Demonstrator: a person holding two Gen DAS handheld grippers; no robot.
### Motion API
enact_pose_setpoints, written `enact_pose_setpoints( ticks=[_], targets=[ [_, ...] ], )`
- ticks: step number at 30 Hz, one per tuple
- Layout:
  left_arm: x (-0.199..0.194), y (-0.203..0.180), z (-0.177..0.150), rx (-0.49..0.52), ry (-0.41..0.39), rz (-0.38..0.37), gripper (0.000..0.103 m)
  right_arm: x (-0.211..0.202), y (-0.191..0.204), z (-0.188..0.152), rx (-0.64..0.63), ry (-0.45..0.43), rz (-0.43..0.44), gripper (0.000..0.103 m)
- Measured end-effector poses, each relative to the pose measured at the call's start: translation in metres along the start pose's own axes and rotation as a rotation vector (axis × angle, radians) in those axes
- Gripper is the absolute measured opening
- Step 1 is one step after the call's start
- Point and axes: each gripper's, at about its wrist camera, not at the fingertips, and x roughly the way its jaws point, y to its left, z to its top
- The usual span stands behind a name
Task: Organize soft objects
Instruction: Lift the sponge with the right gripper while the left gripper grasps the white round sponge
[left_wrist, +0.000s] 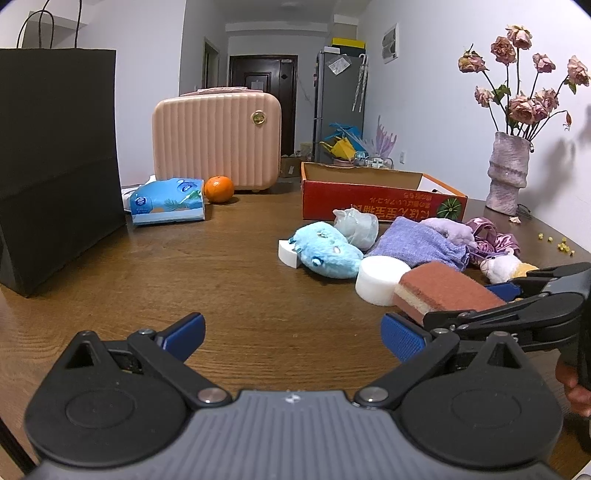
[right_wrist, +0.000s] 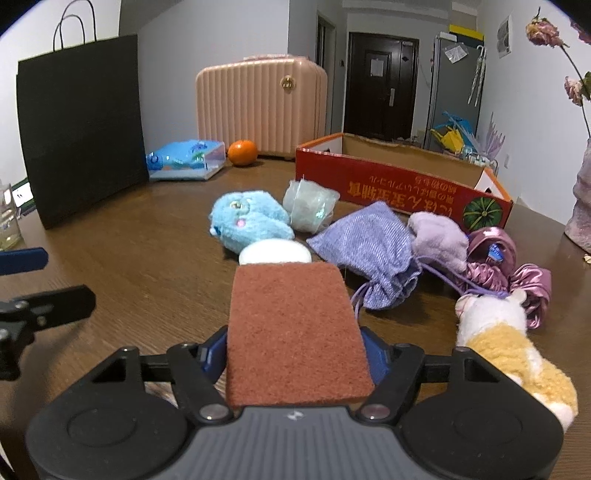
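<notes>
Right gripper (right_wrist: 293, 352) is clamped on the sponge (right_wrist: 295, 332), blue pads pressed against both its long sides; the near end of the sponge covers the gap between them, so the contact itself is mostly hidden. From the left wrist view the sponge's pale layers show under the reddish scouring face, and it lies just beside the white foam puck (left_wrist: 380, 279). Left gripper (left_wrist: 293, 334) hangs over bare table (left_wrist: 184, 266), jaws spread wide, nothing between them. Behind the sponge sits the pile: blue plush (right_wrist: 249, 221), a crinkly clear-wrapped bundle (right_wrist: 310, 205) whose contents are hard to make out, lilac drawstring pouch (right_wrist: 369, 251), a pale purple soft thing (right_wrist: 439, 232), shiny pink satin items (right_wrist: 506, 266) tangled together. A cream-and-tan plush (right_wrist: 506, 343) is cut off behind the right gripper's body. The red cardboard box (right_wrist: 402, 184) stands open beyond; its floor is out of sight.
</notes>
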Motion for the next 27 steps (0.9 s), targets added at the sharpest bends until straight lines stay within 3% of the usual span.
enact_pose_setpoints(
  ticks=[14, 27],
  targets=[
    [0.018, -0.027, 0.026, 0.049, 0.008, -0.038, 0.103, -0.037, -0.034, 0.010, 0.046, -0.112, -0.074, 0.071],
    [0.067, -0.070, 0.048, 0.134, 0.061, -0.095, 0.103, -0.053, -0.081, 0.018, 0.110, -0.183, -0.163, 0.071]
  ],
)
